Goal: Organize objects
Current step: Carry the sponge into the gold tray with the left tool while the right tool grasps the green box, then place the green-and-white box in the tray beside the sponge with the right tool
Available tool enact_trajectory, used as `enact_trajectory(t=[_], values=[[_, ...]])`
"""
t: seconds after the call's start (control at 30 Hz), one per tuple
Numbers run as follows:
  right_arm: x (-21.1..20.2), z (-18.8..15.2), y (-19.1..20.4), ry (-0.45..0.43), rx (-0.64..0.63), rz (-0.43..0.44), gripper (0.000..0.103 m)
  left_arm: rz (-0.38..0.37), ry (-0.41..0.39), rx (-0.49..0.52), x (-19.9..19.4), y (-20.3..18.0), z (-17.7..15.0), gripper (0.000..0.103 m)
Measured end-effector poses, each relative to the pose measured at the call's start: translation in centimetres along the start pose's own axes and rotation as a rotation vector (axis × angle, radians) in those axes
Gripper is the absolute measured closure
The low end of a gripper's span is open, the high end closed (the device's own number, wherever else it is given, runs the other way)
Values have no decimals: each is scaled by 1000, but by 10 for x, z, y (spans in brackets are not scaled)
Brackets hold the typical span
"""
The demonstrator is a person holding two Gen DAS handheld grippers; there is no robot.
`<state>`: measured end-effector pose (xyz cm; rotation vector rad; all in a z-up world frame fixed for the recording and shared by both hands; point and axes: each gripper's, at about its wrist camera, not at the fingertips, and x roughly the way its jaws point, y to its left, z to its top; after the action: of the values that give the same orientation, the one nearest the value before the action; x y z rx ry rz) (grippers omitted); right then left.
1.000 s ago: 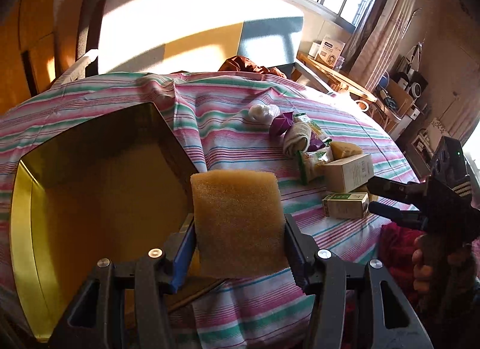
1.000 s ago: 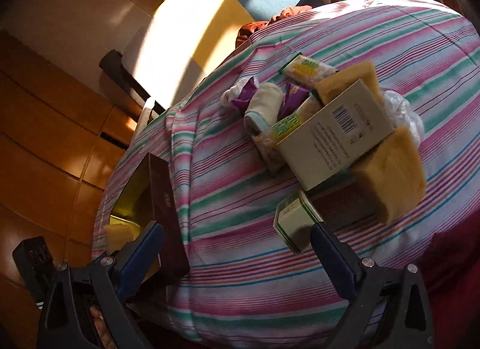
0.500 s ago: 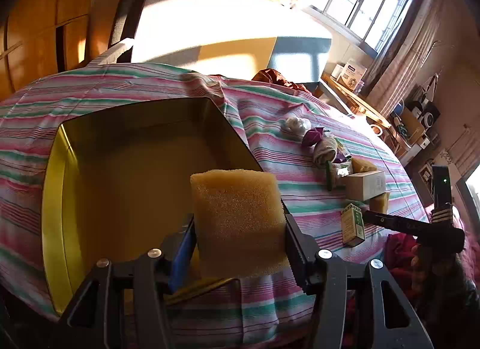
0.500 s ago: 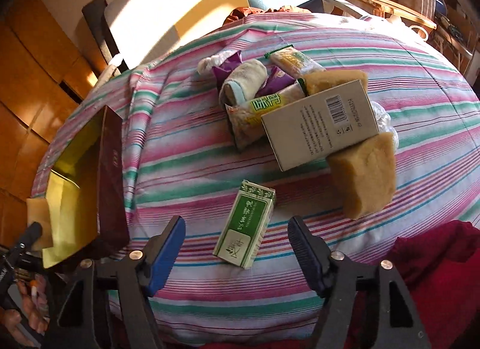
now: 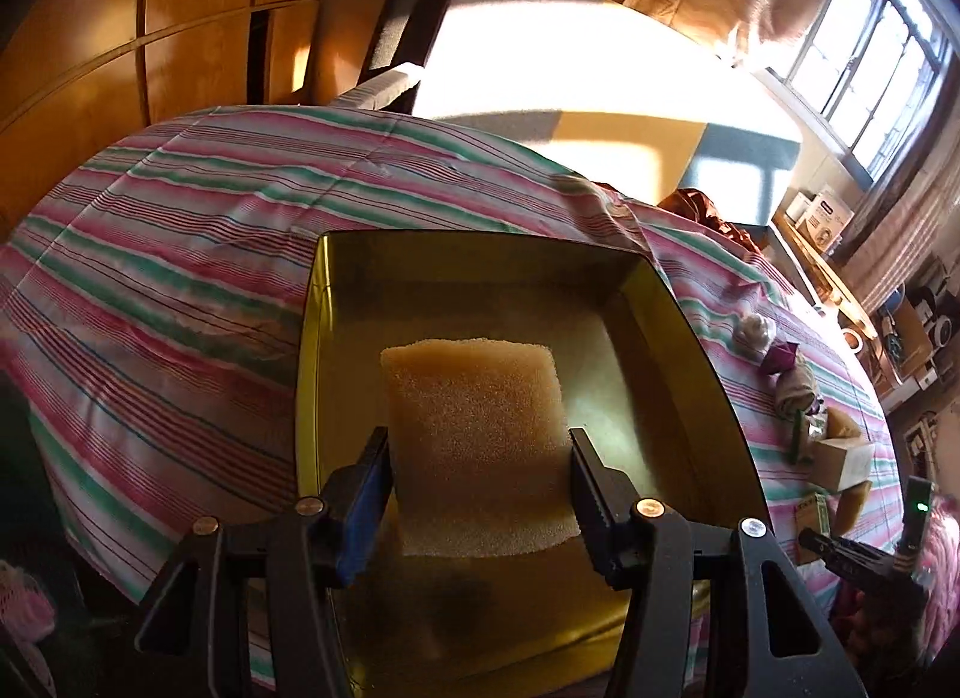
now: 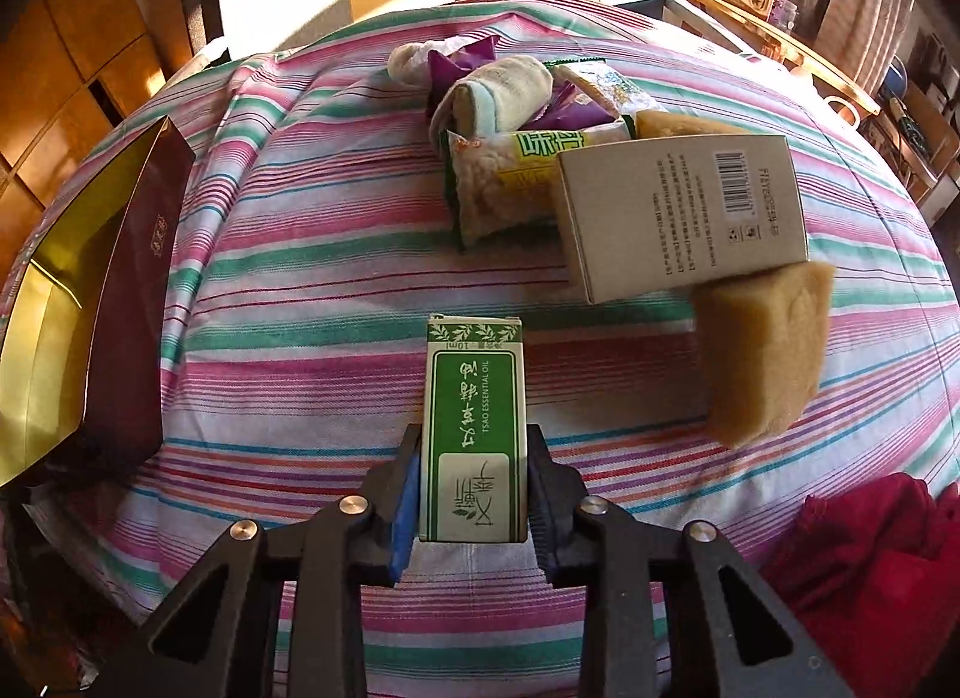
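The round worktop (image 6: 336,290), covered in a pink, green and white striped cloth, was seen to fall away at its near rim in both views, with a broad bare band of cloth left open between the box at the left and the pile at the far right. The open rectangular box with a shiny gold lining and dark maroon outer walls (image 5: 690,338) was set near the worktop's edge; its near wall was cut off behind the left claw (image 5: 480,494), and its floor was mostly unoccupied. That claw was clamped on a tan square foam sponge (image 5: 474,446), held above the box interior; whether the sponge touched the floor could not be told. A grey-beige printed carton (image 6: 678,212) was propped on a second tan sponge (image 6: 762,350), part of which was hidden beneath it. Behind it, a rolled pale towel (image 6: 498,92) and snack packets (image 6: 516,176) were crowded together, their edges overlapping. The right claw (image 6: 474,488), whose jaws had just been closing, was gripped on the small green-and-white essential-oil carton (image 6: 474,428), lying on the cloth.
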<state>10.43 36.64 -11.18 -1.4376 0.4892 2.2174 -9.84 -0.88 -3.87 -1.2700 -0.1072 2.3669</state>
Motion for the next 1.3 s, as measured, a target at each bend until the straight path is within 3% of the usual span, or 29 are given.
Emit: enact_trajectory(t=[0.27,0.4,0.43,0.5,0.53,0.57,0.8,1.03,1.2,1.3], values=[[-1,-2,4,-21,-24,7,73,114,37,-20,54,17,47,44],[-1,-2,5,-27,-35,5,73,177,46,-19,77,24,58,40],[-2,-2,5,-29,-40,3,73,192,39,-12,78,25,59,36],[-1,-2,6,-32,-46,0,73,184,32,-26,77,29,62,28],[-2,-2,6,-33,-47,0,73,170,30,-29,75,29,63,18],[-1,-2,6,-34,-49,-1,73,178,21,-24,72,30,63,14],[-25,8,19,-91,-42,74,73,164,-112,-21,13,28,46,18],[-71,33,108,-175,-226,276,73,186,-189,-26,-39,38,1,16],[-72,44,198,-129,-373,423,73,197,-177,-67,-55,51,-31,16],[-55,45,248,-78,-445,449,73,206,-174,-87,-61,57,-45,16]])
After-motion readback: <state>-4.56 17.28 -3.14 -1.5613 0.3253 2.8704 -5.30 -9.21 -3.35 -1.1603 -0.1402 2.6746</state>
